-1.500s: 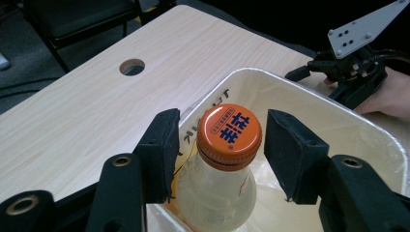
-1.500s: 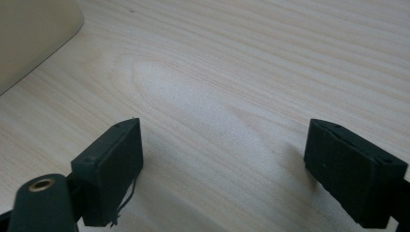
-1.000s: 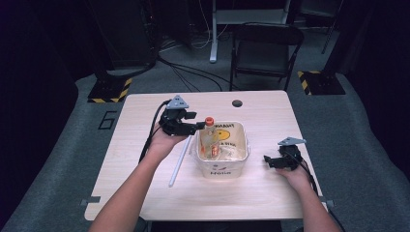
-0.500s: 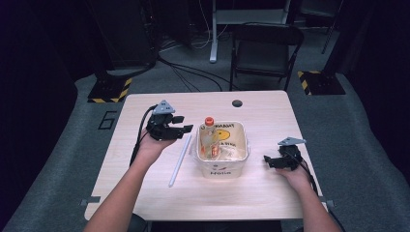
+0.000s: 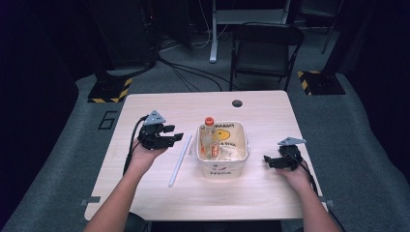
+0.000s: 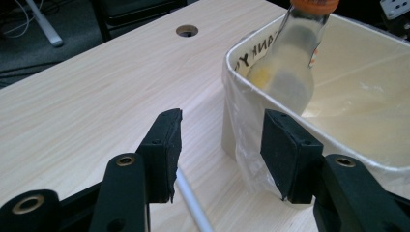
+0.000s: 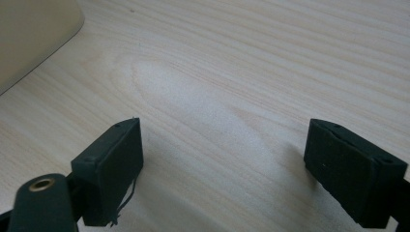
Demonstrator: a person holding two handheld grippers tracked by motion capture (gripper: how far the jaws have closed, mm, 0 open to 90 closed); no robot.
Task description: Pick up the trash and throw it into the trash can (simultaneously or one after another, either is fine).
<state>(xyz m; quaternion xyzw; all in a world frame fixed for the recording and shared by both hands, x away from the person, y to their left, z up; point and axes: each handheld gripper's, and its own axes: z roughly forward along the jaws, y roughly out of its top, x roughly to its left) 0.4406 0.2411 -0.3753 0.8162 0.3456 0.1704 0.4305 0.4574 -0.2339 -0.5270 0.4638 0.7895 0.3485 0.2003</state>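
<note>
A cream plastic bin (image 5: 212,169) stands mid-table, lined with clear film. Inside it leans a clear bottle (image 5: 209,137) with an orange cap. My left gripper (image 5: 176,137) hovers left of the bin, pointing at it, open. Its jaws have just been closing, with nothing between them. In the left gripper view, the left gripper (image 6: 220,140) faces the bin's near corner (image 6: 270,99), with the bottle (image 6: 290,63) behind. A white rod (image 5: 179,160) lies on the table left of the bin and passes under the jaws (image 6: 193,208). My right gripper (image 5: 267,160) rests right of the bin, open (image 7: 225,145) over bare wood.
The table has a round cable hole (image 5: 237,103) near its far edge, also in the left gripper view (image 6: 186,30). A black folding chair (image 5: 266,48) stands behind the table. Cables trail from both grippers toward the person.
My left gripper has drawn left and down, away from the bottle and bin, and its jaws stand narrower. The right gripper, bin, bottle and rod have not moved.
</note>
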